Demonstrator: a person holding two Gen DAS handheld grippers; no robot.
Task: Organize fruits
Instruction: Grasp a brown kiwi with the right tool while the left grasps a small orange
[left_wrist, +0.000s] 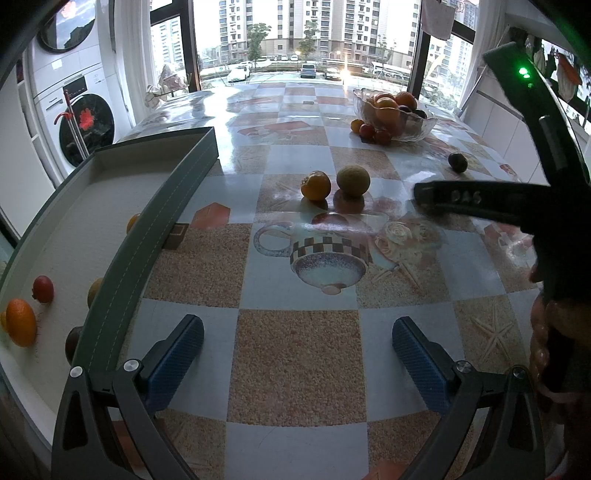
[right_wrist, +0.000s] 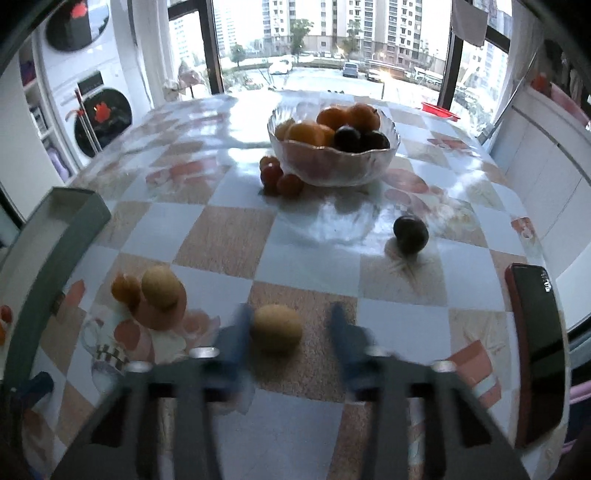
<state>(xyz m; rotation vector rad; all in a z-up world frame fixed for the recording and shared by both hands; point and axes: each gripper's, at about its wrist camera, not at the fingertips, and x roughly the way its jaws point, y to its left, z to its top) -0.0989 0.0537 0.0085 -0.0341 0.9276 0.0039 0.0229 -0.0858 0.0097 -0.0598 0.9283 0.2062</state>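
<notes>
1. Our right gripper (right_wrist: 286, 328) is spread wide, a round, matte yellow-brown fruit (right_wrist: 277, 328) lying between its blurred fingers near the worktop's (right_wrist: 314, 258) front edge.
2. Our left gripper (left_wrist: 297, 343) is open and empty beside the grey tray (left_wrist: 147, 229) at the left edge.
3. A glass bowl (right_wrist: 332, 162) holds smooth oranges and plums.
</notes>
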